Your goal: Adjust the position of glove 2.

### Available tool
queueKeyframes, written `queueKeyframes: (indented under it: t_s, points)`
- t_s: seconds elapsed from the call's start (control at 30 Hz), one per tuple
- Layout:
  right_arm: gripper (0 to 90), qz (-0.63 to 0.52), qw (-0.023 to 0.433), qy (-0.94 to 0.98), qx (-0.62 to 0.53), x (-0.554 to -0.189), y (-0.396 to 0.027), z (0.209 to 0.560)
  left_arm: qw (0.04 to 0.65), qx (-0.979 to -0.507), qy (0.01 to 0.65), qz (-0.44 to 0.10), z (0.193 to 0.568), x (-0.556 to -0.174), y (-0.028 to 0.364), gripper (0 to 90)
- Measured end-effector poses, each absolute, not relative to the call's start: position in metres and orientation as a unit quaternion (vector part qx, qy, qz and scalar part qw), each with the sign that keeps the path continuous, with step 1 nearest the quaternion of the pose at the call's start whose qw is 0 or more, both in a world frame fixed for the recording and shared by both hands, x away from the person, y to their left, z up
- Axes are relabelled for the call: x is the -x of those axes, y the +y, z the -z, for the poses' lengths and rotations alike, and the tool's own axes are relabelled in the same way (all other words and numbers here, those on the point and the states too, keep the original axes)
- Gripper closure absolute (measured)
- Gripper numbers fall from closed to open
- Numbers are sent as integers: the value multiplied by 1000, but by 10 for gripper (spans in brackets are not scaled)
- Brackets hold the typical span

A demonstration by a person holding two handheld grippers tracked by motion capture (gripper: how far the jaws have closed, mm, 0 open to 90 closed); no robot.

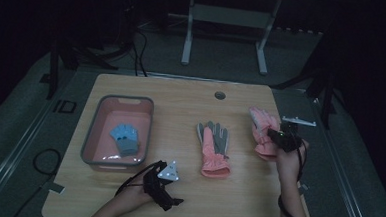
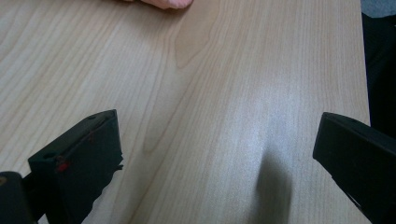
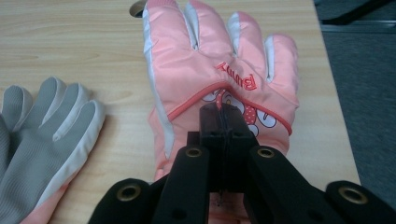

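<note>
Right gripper (image 3: 223,122) pinches the pink padded glove (image 3: 219,79) at table's 3 o'clock, left gripper (image 2: 215,154) gapes empty; binning into the pink plastic tub (image 1: 91,133) pending.

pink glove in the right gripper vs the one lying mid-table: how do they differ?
The held pink glove shows its pink back with printed lettering; the middle glove lies grey palm up. The held pink glove is pinched in the shut right gripper near the right table edge; the middle glove lies free, untouched. Both have pink cuffs and look like a matching pair.
</note>
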State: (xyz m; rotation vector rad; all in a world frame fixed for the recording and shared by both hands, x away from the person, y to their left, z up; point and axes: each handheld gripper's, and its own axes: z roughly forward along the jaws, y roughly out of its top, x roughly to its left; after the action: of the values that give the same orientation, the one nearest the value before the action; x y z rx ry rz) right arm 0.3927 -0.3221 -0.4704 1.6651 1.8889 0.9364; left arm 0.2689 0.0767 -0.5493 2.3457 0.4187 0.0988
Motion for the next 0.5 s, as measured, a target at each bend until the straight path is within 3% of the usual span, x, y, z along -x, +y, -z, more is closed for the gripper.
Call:
queueKeyframes:
  t_s: [0.5]
  points:
    - [892, -318, 236, 658, -640, -345, -294, 486, 359, -918, 160, -44, 551, -268, 75, 14]
